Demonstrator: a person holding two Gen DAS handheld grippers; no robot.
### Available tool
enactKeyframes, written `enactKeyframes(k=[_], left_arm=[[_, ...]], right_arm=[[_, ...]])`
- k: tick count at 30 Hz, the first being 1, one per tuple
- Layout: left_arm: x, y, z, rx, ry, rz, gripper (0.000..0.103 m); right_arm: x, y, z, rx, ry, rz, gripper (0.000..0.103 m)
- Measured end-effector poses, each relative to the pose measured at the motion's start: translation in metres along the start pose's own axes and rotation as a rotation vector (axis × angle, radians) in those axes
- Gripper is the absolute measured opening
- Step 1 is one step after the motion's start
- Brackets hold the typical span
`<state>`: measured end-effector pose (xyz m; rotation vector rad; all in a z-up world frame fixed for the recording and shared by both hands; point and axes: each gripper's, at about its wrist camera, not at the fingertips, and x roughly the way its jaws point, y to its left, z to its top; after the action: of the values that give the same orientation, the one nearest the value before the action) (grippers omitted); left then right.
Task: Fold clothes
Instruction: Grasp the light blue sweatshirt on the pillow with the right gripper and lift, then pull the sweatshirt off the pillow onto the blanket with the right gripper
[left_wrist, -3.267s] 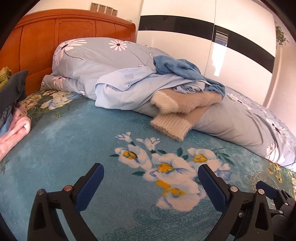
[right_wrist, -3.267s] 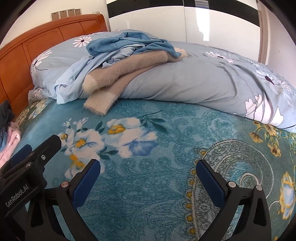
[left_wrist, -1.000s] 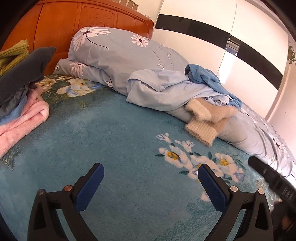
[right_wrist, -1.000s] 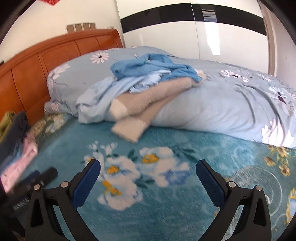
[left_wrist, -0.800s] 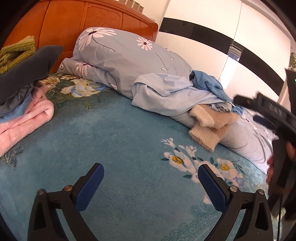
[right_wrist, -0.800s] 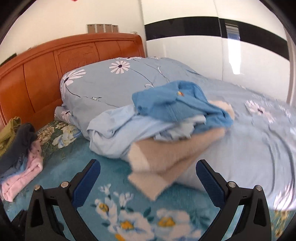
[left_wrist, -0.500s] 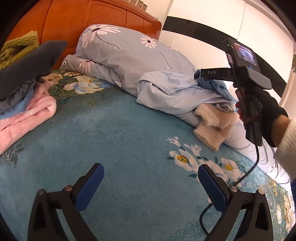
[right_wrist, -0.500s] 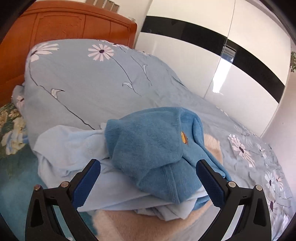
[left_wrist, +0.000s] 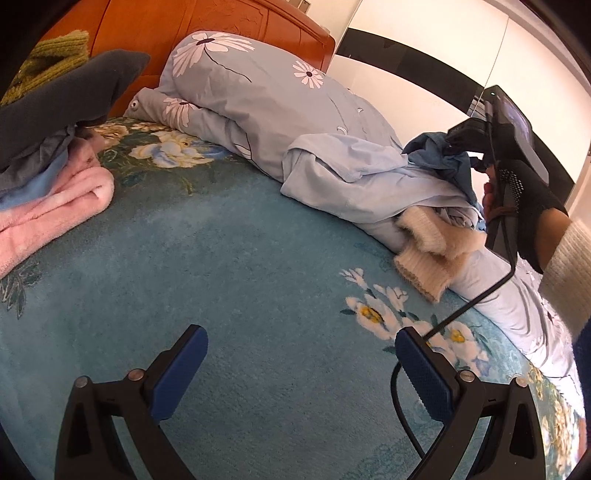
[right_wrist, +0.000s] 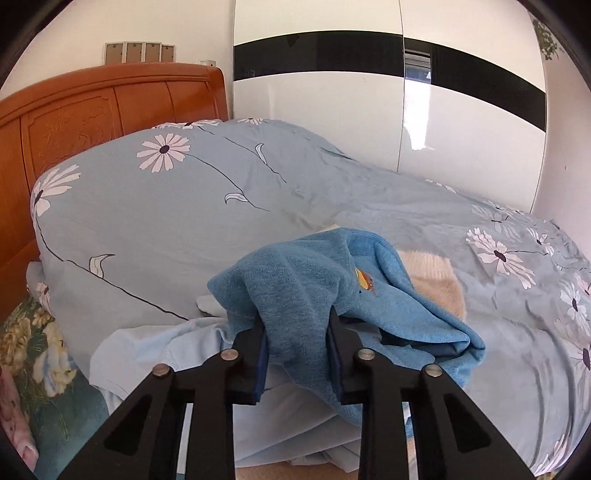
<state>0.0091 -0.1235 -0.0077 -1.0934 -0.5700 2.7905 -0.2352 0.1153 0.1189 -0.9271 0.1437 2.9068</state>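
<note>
The right gripper had its jaws clamped on the blue fleece garment – atop the pile of clothes against the duvet. The left gripper hovered over the bed, jaws wide, holding nothing.

Daylight fills the room, bright and even. It bounces hard off the glossy wardrobe doors, leaving a white patch of glare, and the wall above the headboard looks washed out in the left view. Shadows on the bedspread are soft. Both fisheye views bend straight lines toward the rim, where a black ring closes in. Everything is sharp, with no motion blur.
</note>
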Motion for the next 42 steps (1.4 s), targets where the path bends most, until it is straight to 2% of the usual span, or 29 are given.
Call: enactKeyframes(k=[4, 8, 12, 18, 22, 25, 30, 36, 39, 42], left_arm=[[0.005, 0.009, 0.000, -0.042, 0.011, -0.021, 0.103], [0.005, 0.010, -0.001, -0.053, 0.005, -0.052, 0.103], [-0.002, 0.004, -0.002, -0.023, -0.035, -0.081, 0.103], [-0.011, -0.005, -0.001, 0.004, -0.078, -0.121, 0.103], [-0.023, -0.010, -0.004, 0.002, -0.099, -0.188, 0.103], [-0.035, -0.025, -0.015, 0.064, -0.105, -0.205, 0.103], [-0.054, -0.052, -0.036, 0.184, -0.108, -0.179, 0.103], [-0.059, -0.064, -0.052, 0.205, -0.019, -0.188, 0.103], [-0.068, -0.072, -0.063, 0.227, 0.005, -0.197, 0.103], [-0.079, -0.079, -0.076, 0.245, 0.016, -0.207, 0.103]], right_arm=[[-0.017, -0.028, -0.004, 0.130, 0.002, 0.141, 0.015], [-0.057, -0.055, -0.014, 0.190, -0.024, 0.262, 0.014], [-0.121, -0.082, -0.030, 0.236, -0.040, 0.399, 0.013], [-0.229, -0.104, -0.080, 0.206, 0.004, 0.486, 0.013], [-0.295, -0.116, -0.120, 0.178, 0.045, 0.471, 0.013], [-0.336, -0.125, -0.153, 0.156, 0.085, 0.450, 0.013], [-0.391, -0.148, -0.213, 0.156, 0.129, 0.443, 0.013], [-0.443, -0.200, -0.275, 0.236, 0.127, 0.422, 0.013], [-0.467, -0.230, -0.299, 0.280, 0.106, 0.372, 0.013], [-0.483, -0.265, -0.324, 0.340, 0.103, 0.251, 0.013]])
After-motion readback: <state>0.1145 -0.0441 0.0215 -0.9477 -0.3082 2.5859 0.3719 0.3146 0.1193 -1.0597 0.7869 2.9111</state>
